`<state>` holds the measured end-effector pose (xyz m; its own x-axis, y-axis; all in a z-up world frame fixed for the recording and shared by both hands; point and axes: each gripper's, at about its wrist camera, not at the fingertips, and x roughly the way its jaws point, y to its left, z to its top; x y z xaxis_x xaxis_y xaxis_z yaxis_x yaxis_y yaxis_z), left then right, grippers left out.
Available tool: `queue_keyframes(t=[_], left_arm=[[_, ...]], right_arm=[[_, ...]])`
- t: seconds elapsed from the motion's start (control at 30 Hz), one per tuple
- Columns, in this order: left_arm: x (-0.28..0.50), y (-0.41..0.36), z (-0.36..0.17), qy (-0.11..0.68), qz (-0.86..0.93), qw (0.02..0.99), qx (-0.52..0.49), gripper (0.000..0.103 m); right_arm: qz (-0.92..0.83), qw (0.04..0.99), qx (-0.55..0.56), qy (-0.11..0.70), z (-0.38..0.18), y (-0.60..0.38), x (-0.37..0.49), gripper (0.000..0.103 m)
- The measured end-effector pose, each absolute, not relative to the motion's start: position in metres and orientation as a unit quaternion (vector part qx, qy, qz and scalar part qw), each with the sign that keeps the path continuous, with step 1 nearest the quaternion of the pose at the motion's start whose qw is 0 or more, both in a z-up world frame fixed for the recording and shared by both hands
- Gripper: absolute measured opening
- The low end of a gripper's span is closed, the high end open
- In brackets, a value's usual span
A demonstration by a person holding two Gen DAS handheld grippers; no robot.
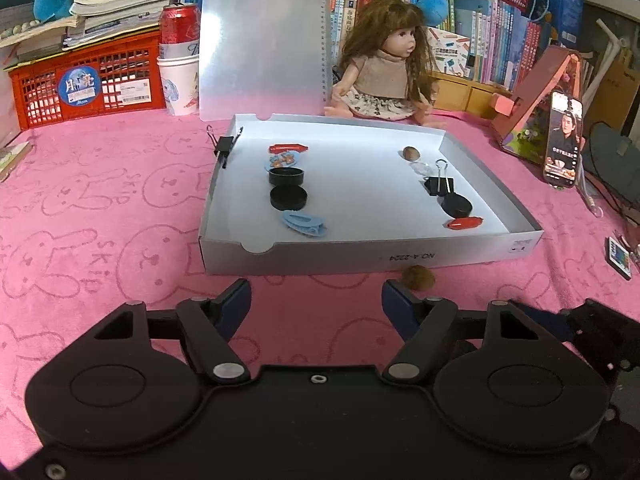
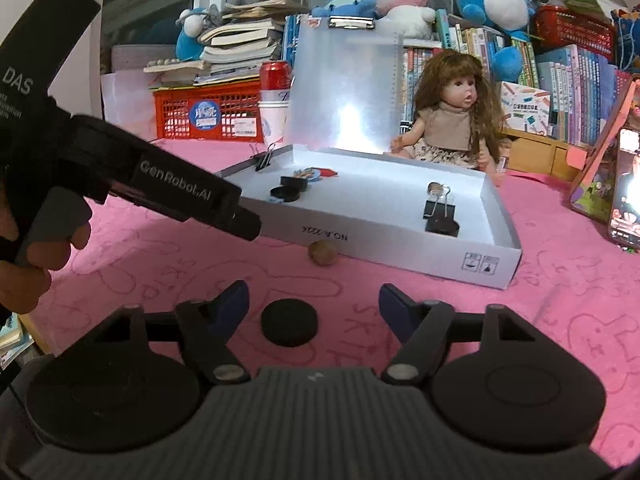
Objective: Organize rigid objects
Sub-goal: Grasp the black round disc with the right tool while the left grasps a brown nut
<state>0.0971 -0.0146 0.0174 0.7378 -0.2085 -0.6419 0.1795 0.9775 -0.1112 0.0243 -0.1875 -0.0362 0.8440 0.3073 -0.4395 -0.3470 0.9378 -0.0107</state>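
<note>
Pink rabbit-print cloth covers the bench [image 1: 100,208], where a white box [image 1: 360,250] collects sorted pairs: black discs, red capsules, clips, one nut. Right gripper [image 2: 312,306]: jaws open, astride a loose disc [image 2: 289,322], apparently to grasp it. Left gripper [image 1: 316,300]: jaws open and empty, near the stray nut [image 1: 418,277] outside the box's front wall.

1. My left gripper [image 1: 316,300] hangs over the pink cloth [image 1: 100,220], jaws apart, nothing between them.
2. A walnut [image 1: 418,277] lies just outside the white box [image 1: 360,254].
3. Inside: black caps [image 1: 289,197], binder clip [image 1: 439,186], blue clip [image 1: 303,222].
</note>
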Motion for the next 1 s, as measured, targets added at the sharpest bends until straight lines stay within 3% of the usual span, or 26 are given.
queue_keyframes(t=[0.17, 0.27, 0.3, 0.4, 0.47, 0.5, 1.0], left_arm=[[0.094, -0.02, 0.018, 0.347, -0.119, 0.93, -0.019, 0.067], [0.093, -0.026, 0.018, 0.345, -0.124, 0.93, -0.015, 0.067], [0.092, -0.027, 0.018, 0.345, -0.127, 0.93, -0.015, 0.067], [0.091, -0.032, 0.018, 0.345, -0.132, 0.929, -0.016, 0.066], [0.091, -0.036, 0.016, 0.348, -0.137, 0.927, -0.017, 0.051], [0.09, -0.039, 0.015, 0.35, -0.138, 0.926, -0.018, 0.049], [0.096, -0.09, -0.004, 0.322, -0.123, 0.938, -0.021, 0.048]], right_arm=[[0.18, 0.956, -0.042, 0.23, -0.04, -0.186, 0.021, 0.059], [0.183, 0.955, -0.047, 0.229, -0.042, -0.185, 0.017, 0.046], [0.187, 0.954, -0.046, 0.228, -0.042, -0.185, 0.016, 0.036], [0.185, 0.956, -0.043, 0.222, -0.04, -0.187, 0.012, 0.036], [0.177, 0.96, -0.043, 0.214, -0.038, -0.19, 0.01, 0.036], [0.17, 0.962, -0.041, 0.212, -0.037, -0.192, 0.009, 0.036], [0.069, 0.975, -0.005, 0.213, -0.034, -0.238, 0.02, 0.037]])
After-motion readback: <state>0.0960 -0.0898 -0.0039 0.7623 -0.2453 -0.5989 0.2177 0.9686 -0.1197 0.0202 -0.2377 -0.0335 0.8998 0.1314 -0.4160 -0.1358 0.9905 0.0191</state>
